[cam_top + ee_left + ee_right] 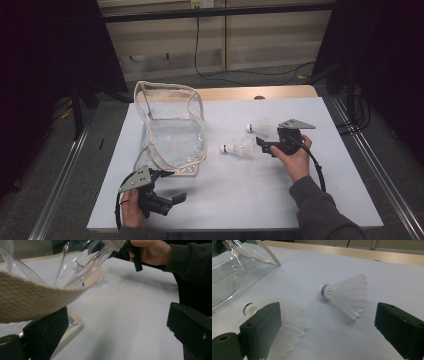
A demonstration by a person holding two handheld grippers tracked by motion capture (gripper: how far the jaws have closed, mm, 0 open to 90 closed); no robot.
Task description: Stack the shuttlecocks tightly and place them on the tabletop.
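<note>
A clear plastic bag with beige webbing trim stands open on the left half of the white table. My left gripper is open at the bag's near corner. In the left gripper view the bag's beige trim crosses just above the left jaw, and nothing is between the jaws. Two white shuttlecocks lie right of the bag, a far one and a near one. My right gripper is open just right of them. In the right gripper view the near shuttlecock lies by the left jaw and the far shuttlecock ahead.
The white table sheet has free room in front and at the right. A wooden table edge runs along the back. Metal rails flank both sides, and cables lie on the floor behind. My right hand appears in the left gripper view.
</note>
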